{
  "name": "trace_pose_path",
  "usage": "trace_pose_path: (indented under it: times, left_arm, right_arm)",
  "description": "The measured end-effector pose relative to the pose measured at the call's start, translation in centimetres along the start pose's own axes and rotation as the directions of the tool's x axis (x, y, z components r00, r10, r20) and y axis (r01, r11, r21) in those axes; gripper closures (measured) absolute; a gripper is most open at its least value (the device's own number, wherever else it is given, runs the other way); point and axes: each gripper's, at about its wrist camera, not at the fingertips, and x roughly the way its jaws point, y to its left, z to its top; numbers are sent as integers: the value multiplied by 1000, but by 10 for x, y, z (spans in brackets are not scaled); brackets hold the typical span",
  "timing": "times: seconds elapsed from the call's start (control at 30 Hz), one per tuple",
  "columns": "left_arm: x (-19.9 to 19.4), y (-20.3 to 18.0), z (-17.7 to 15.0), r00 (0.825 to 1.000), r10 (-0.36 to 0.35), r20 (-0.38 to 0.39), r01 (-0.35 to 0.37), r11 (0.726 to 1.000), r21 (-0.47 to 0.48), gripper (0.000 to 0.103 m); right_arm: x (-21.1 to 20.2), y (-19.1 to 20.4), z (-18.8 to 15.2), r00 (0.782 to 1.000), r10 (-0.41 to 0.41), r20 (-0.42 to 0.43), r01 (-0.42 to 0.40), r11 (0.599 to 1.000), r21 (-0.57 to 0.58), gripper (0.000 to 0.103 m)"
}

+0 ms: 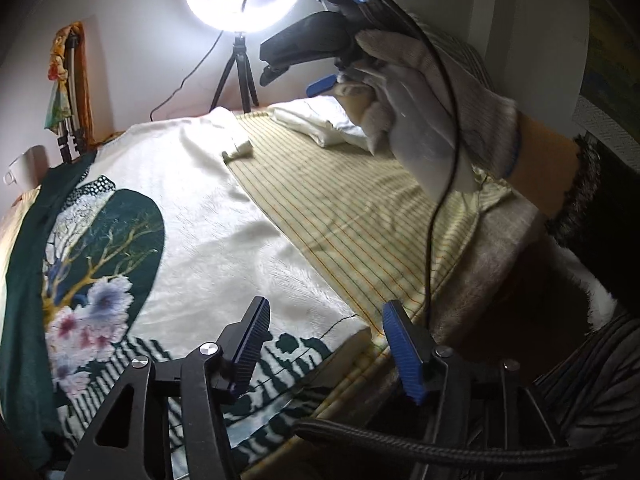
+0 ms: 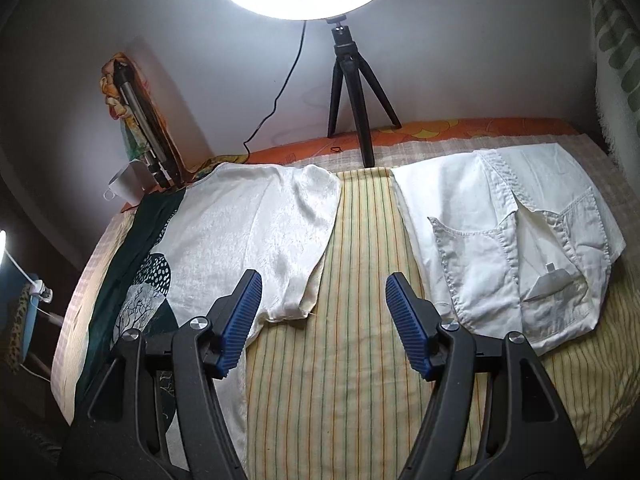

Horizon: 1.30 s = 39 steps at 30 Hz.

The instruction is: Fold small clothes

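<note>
Both grippers raised, wide apart.

No legible text, label, brand, number or sign found in either view. The white garment to the right of the right gripper carries a small white tag at its pocket; nothing can be read on it. The printed blanket to the left of the left gripper shows only pictures of a tree, flowers, dots and stripes, no lettering.
</note>
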Motion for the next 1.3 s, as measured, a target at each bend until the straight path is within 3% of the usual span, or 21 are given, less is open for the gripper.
trace_pose_path:
  times: [0.23,0.37,0.43,0.57,0.7,0.77,0.87,1.03,1.13,1.2,1.3]
  left_arm:
    - [20,6,1,999,33,-40,-34,999,-35,45]
    - [25,12,-1,997,40,-62,-43,998,-52,71]
    - [23,14,-3,998,36,-55,-39,998,-56,74]
    - [25,19,-2,999,9,-52,-13,997,-75,93]
    - [20,23,-1,999,-24,-36,20,993,-113,101]
    - [15,27,-2,999,-36,-25,32,990,-138,103]
    - [8,34,-3,999,-53,-7,51,982,-182,103]
    - [-3,42,-2,997,-73,25,77,970,-231,103]
    - [-7,38,-3,998,-57,36,63,981,-185,101]
    - [-10,32,-6,998,-55,40,61,985,-159,76]
    - [-14,20,-9,998,-27,64,34,993,-112,75]
  right_arm:
    - [62,-15,12,992,73,-100,-62,993,104,35]
    - [96,-18,10,982,93,-166,-64,983,170,35]
    - [108,-18,7,976,90,-200,-52,981,187,35]
    - [113,-14,7,975,75,-209,-36,982,185,36]
    - [117,-5,8,970,91,-225,-50,982,182,62]
    - [120,1,7,965,106,-239,-65,983,171,87]
    - [122,8,8,966,100,-239,-62,985,161,97]
    - [108,14,22,981,78,-178,-48,985,166,99]
    - [101,20,31,985,69,-156,-45,987,154,99]
    - [100,24,32,987,47,-153,-28,991,128,99]
    - [102,22,29,987,19,-162,-2,995,100,99]
